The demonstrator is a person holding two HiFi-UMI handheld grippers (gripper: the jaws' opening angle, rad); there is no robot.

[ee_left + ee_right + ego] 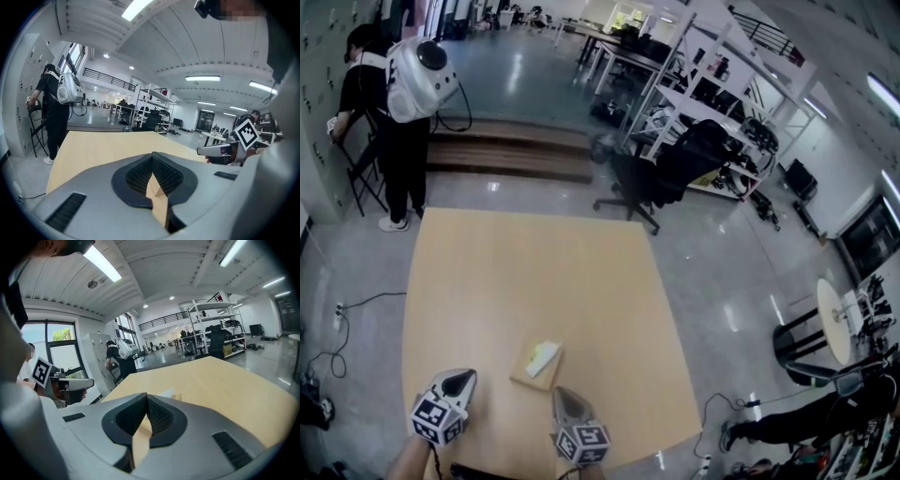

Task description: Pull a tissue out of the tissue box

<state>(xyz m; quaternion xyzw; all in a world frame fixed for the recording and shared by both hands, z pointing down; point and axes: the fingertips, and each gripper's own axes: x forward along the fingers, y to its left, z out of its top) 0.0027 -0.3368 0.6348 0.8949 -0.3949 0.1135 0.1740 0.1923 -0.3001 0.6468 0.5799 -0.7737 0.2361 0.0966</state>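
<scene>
In the head view a light wooden table (525,281) fills the middle of the frame, and the tissue box (531,371) lies flat on it in the lower centre, well away from the table's far edge. A pale tissue (544,354) shows on top of the box, towards its upper right corner. The left gripper (461,379) sits at the lower left of that frame, to the left of the box and apart from it. The right gripper (563,396) sits at the bottom centre, its tip just below the box's lower right corner; whether it touches the box cannot be told. In each gripper's own view the two dark ribbed jaws are pressed together at the tips with nothing between them — only bare table shows through the narrow wedge beneath. The right gripper view shows a pale sliver of the box just beyond its jaw tips. At the upper left of the head view a person (394,141) in dark clothes with a white pack stands on the grey floor (741,272) — a black office chair (670,173) and white shelves (722,103) stand towards the upper right.
</scene>
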